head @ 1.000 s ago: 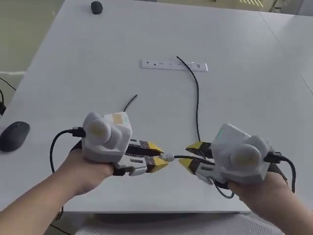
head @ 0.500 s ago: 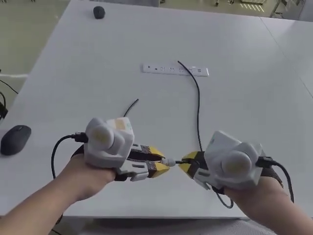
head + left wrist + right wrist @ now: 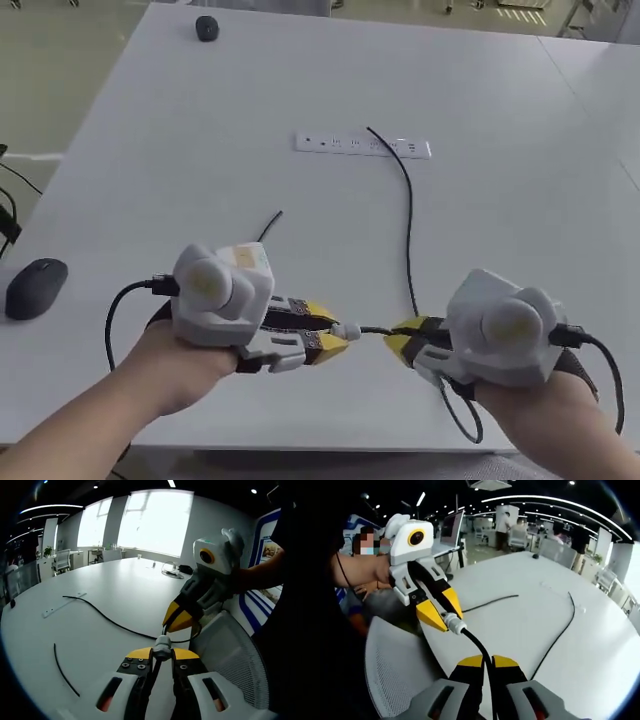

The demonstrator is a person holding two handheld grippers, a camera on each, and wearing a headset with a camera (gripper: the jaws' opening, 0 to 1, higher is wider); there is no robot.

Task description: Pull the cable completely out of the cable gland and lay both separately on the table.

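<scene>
Open-plan office, large white desk.
The desk [image 3: 480,230] spans the head view, with pale floor [image 3: 50,60] at upper left. Bright windows [image 3: 155,522] sit top centre in the left gripper view; ceiling light strips [image 3: 540,498] arc across the right gripper view's top.

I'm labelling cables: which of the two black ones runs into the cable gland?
The long cable, curving from the power strip down to the right gripper, which clamps it beside the cable gland. The short cable lies loose.
</scene>
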